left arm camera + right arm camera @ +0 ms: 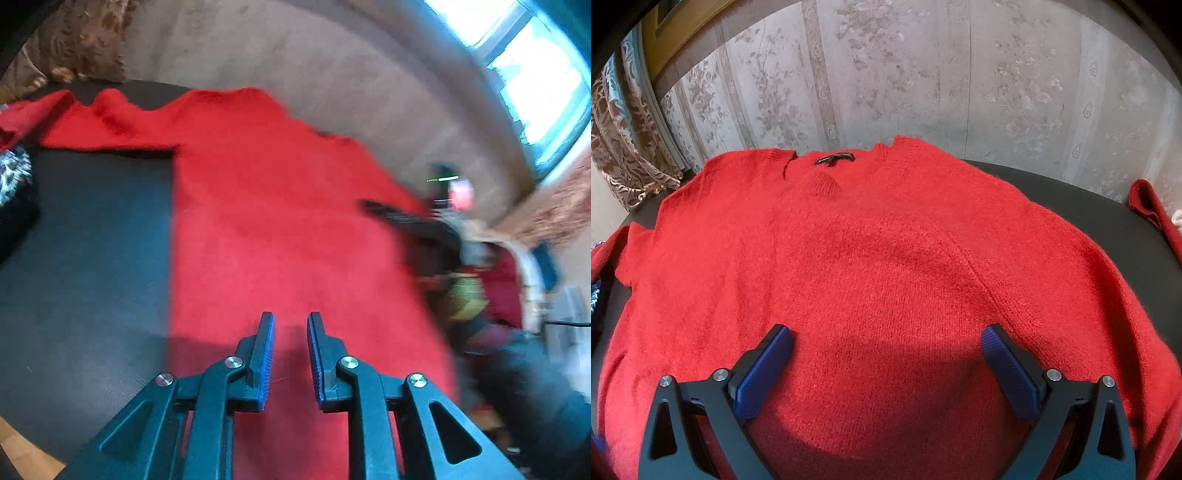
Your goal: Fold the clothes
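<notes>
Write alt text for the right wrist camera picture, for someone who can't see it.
A red knit sweater lies spread flat, neckline away from the camera, on a dark table, filling most of the view. The right tongs hang wide open over its lower part, gripping nothing. Floral wallpaper runs behind.

One red sweater (871, 258), one dark table (92, 240), two grippers — left (290, 325), right (886, 343) — one window (524, 62)

The red sweater (886, 266) under the right gripper (886, 354) is fuzzy, matt knit cloth, ribbed at the collar beyond it; the tabletop (92, 240) left of the left gripper (290, 343) looks dark, smooth and matt; both grippers are black plastic with ridged blue pads (1008, 369) and shiny metal pins (233, 362).
</notes>
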`<state>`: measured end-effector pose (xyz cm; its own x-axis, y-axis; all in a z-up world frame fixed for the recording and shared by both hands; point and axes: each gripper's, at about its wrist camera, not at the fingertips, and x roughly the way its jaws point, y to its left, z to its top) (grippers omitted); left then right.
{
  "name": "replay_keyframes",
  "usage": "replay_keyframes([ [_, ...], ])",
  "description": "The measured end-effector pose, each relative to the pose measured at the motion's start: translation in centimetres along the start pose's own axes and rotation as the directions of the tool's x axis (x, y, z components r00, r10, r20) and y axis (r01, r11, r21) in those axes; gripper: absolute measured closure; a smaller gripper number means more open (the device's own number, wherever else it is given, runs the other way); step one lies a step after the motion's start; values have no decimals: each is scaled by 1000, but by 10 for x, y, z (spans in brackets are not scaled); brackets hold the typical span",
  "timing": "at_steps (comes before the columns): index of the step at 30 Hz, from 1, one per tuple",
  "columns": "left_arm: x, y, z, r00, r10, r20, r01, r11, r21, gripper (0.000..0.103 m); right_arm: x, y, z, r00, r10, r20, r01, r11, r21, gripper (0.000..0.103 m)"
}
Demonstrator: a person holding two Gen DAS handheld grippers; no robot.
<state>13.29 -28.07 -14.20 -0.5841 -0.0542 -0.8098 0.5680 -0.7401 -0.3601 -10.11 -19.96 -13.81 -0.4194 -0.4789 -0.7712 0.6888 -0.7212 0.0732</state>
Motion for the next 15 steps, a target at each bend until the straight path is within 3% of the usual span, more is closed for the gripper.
replay_keyframes([
  [1, 7, 5, 1, 1000, 15, -9, -15, 1000, -10, 92, 0, -1, 0, 1000, 5, 0, -5, 1000, 3, 0],
  [3, 9, 21, 3, 1000, -25, -7, 24, 999, -45, 97, -1, -4, 1, 1000, 23, -2, -23, 1000, 13, 0],
  [5, 10, 29, 6, 1000, -21, -9, 20, 998, -51, 98, -7, -6, 1, 997, 66, -34, -66, 998, 7, 0],
  [7, 10, 30, 8, 1000, -4, -11, 3, 999, -40, 98, -22, -12, -3, 983, 169, -66, -167, 985, 32, 0],
  [9, 13, 26, 9, 1000, 21, -6, -21, 1000, -2, 98, -55, -29, -17, 940, 338, -47, -332, 937, 106, 0],
  [12, 15, 23, 12, 999, 46, 7, -46, 998, 42, 98, -105, -58, -55, 879, 477, 2, -469, 863, 189, 0],
  [15, 15, 37, 15, 1000, -11, -6, 11, 1000, -21, 98, -131, -78, -105, 843, 538, -9, -513, 809, 287, 0],
])
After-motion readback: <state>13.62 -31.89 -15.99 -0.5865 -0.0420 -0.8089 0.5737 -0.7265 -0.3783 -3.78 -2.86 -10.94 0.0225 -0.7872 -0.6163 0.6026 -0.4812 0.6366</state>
